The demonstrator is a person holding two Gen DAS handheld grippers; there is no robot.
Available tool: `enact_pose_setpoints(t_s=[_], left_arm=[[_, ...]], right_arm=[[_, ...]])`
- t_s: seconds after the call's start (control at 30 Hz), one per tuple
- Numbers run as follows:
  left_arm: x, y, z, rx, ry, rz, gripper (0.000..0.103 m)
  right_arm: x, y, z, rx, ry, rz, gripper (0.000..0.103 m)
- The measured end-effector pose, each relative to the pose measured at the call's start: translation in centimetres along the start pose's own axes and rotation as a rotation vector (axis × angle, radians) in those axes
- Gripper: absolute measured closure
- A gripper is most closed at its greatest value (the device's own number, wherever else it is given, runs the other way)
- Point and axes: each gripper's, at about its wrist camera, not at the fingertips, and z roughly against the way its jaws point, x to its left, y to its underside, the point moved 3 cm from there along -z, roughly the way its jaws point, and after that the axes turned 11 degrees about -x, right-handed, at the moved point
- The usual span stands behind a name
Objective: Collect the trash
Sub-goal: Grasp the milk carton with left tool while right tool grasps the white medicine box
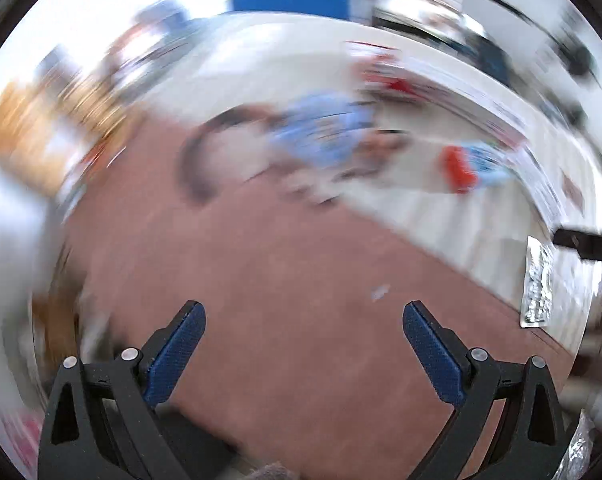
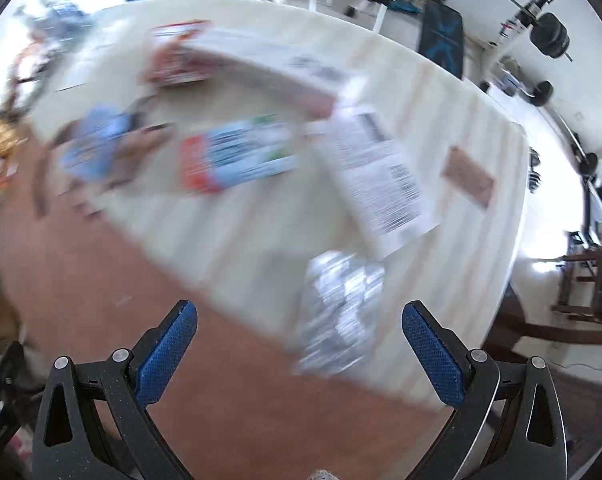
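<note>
Both views are blurred by motion. My left gripper [image 1: 303,316] is open and empty above a reddish-brown surface [image 1: 261,280]. My right gripper [image 2: 299,316] is open and empty; a crinkled silver foil wrapper [image 2: 339,312] lies just ahead between its fingers, at the edge of a cream table [image 2: 241,240]. The same wrapper shows in the left wrist view [image 1: 537,280] at the right. A blue, red and green packet [image 2: 237,156] [image 1: 473,164], a light blue crumpled item [image 2: 97,140] [image 1: 321,136] and a printed white paper [image 2: 385,176] lie farther back.
A red and white flat box [image 2: 181,56] and a long pale box [image 2: 277,68] lie at the table's far side. A brown card [image 2: 467,178] lies at the right. The table edge curves at the right, with floor, a wooden stool [image 2: 581,284] and weights beyond.
</note>
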Motion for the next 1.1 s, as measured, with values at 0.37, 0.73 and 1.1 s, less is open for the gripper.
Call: enact_pose_setpoints(t_s=[0.37,0.73,1.1], left_arm=[[-17.5,-10.7,-9.6,0.03,0.214,-0.654,0.003],[-20.1,-11.9,-14.1,0.175,0.292,-0.755,0.049],[-7.3,-7.3,-13.3,0.304,0.155,-0.001,0.049]], right_arm=[[-9.6,-3.5,-8.3,0.109,0.008,-0.085,0.0],[-13.1,-4.2,-10.5,0.122,-0.01,-0.097,0.0],[-6.8,-7.8,-13.0,0.11,-0.042,0.118,0.0]])
